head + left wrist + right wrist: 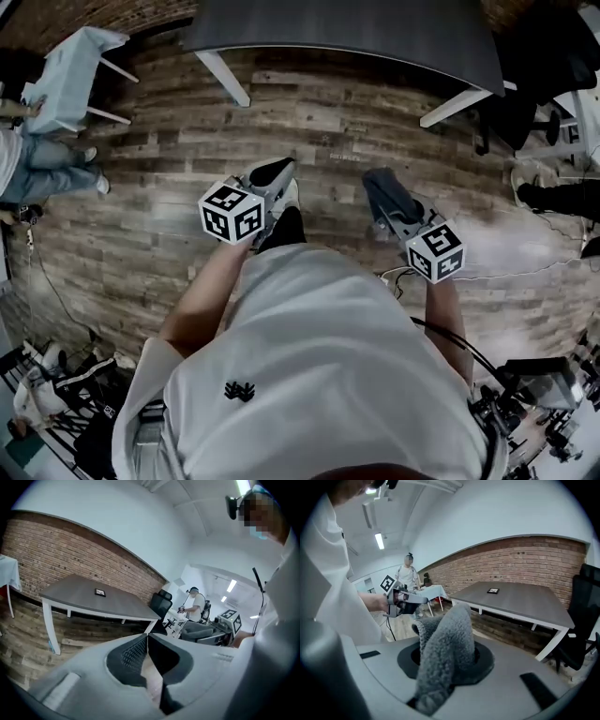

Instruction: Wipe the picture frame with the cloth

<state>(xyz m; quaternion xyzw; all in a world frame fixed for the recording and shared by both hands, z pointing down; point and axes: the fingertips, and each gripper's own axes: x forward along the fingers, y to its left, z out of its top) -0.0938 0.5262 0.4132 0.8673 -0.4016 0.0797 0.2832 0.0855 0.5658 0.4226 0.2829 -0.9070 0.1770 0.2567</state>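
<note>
A small dark picture frame [100, 592] lies flat on the grey table [89, 599], well ahead of both grippers; the right gripper view shows the frame [493, 590] on the same table [520, 603]. My right gripper [380, 184] is shut on a grey fleecy cloth [443, 653], which bulges up between the jaws and hides their tips. My left gripper [146, 637] is shut, its ribbed pads together with nothing between them. In the head view both grippers hang over the wooden floor, short of the table [375, 33], left gripper [273, 173] beside the right one.
A black office chair [161, 604] stands at the table's right end, also in the right gripper view [583, 634]. A white-draped small table [70, 75] and a seated person [42, 164] are far left. Another person [194, 603] stands in the background. Cables [525, 272] cross the floor at right.
</note>
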